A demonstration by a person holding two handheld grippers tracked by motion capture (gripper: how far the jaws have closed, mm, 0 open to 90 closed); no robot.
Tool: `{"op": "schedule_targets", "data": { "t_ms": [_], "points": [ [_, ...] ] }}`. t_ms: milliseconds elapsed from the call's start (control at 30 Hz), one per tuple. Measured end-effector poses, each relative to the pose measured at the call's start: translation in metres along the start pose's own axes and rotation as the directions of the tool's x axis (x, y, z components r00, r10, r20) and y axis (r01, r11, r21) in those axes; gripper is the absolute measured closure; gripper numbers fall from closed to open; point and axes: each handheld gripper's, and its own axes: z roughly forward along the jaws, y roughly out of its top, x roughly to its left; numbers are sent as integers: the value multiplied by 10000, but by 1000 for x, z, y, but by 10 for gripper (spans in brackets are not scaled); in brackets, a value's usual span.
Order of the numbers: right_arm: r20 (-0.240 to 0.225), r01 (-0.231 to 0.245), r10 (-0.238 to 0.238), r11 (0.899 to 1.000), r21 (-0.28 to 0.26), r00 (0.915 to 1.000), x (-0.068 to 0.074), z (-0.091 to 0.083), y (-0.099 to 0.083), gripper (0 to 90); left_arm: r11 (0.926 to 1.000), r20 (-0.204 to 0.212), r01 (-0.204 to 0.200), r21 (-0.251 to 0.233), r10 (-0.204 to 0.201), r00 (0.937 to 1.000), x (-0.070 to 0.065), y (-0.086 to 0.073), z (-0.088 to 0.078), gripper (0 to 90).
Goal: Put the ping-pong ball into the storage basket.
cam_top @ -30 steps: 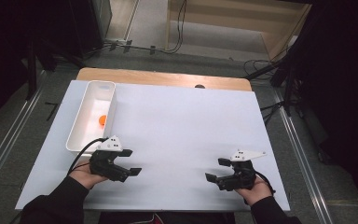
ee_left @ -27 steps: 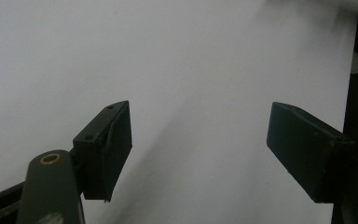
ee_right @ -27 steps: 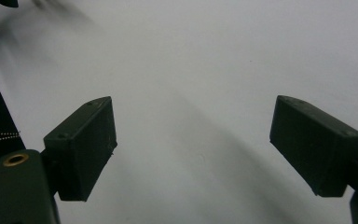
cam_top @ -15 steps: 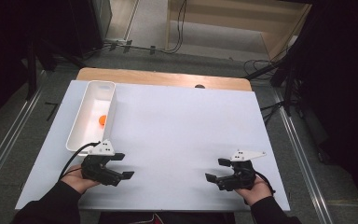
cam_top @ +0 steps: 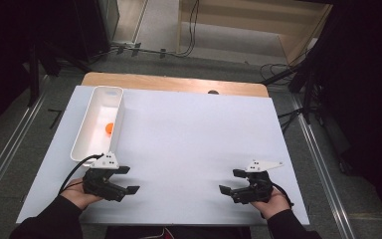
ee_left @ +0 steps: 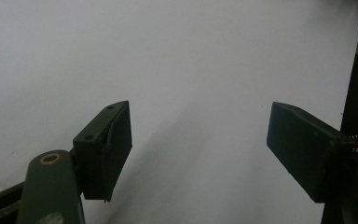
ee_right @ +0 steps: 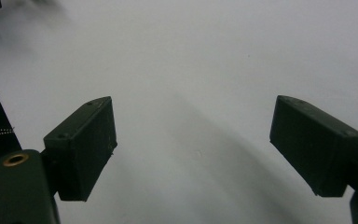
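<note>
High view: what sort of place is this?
Probably a lab or recording workshop: a white table on bare floor, cables trailing behind, dark stands beside it, and a person holding a hand-held gripper in each hand.

Left hand-held gripper [cam_top: 128, 179] and right hand-held gripper [cam_top: 230, 181] hover low, jaws apart, facing inward

Your white table [cam_top: 189, 149] has a wooden strip [cam_top: 174, 82] at its far edge; beyond you lie grey floor [cam_top: 149, 25], cables [cam_top: 191, 30], perhaps pale wooden furniture [cam_top: 258, 25], mostly dark.
</note>
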Motion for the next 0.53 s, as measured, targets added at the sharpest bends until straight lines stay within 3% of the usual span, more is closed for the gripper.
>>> {"op": "schedule_targets", "data": {
  "t_ms": [533],
  "points": [
    [-62, 1, -1, 10000, 76, 10000, 0, 0, 0, 132, 9998, 11, -157, 97, 157, 9999, 0, -1, 2, 226]
  ]
}}
